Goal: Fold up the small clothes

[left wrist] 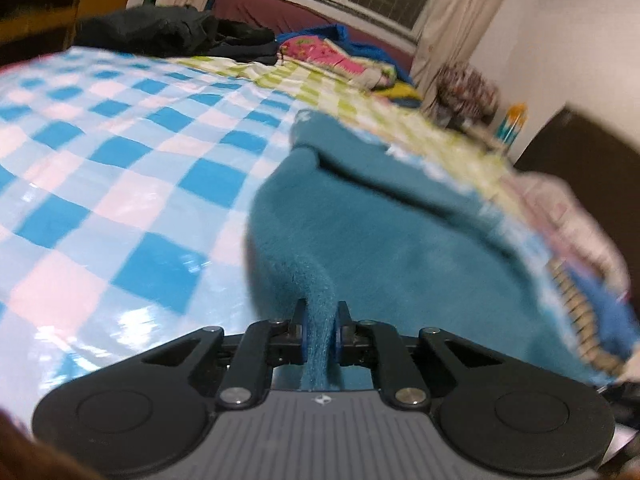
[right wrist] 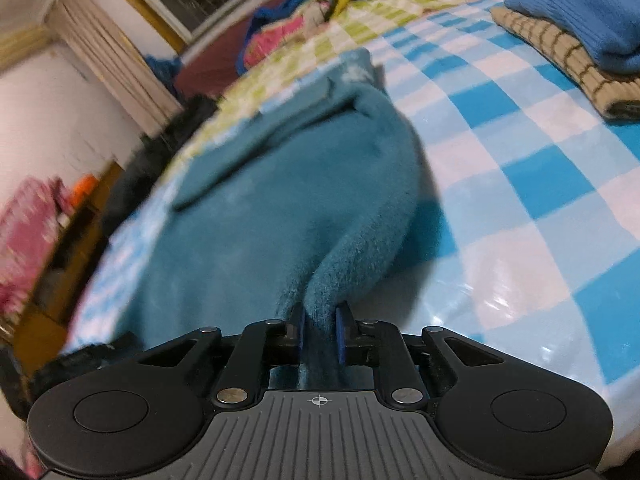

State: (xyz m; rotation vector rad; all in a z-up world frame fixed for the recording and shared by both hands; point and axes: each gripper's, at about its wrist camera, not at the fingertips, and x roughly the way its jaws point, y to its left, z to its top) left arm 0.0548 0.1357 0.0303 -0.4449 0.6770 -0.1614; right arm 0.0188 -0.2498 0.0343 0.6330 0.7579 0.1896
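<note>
A teal fleece garment (left wrist: 360,220) lies on a blue-and-white checked sheet (left wrist: 120,160). My left gripper (left wrist: 321,332) is shut on its near left edge, the fabric pinched between the blue pads and lifted into a ridge. In the right wrist view the same teal garment (right wrist: 260,200) spreads ahead, and my right gripper (right wrist: 320,332) is shut on its near right edge, lifted the same way. A sleeve or folded flap (right wrist: 288,112) lies across the garment's far part. Both views are motion-blurred.
A folded stack, a blue knit (right wrist: 576,20) on a beige grid-patterned piece (right wrist: 560,60), sits on the sheet (right wrist: 520,200) at the right. Black clothes (left wrist: 180,36) and a pink floral blanket (left wrist: 332,52) lie at the far side. The bed edge (left wrist: 580,300) runs close on the right.
</note>
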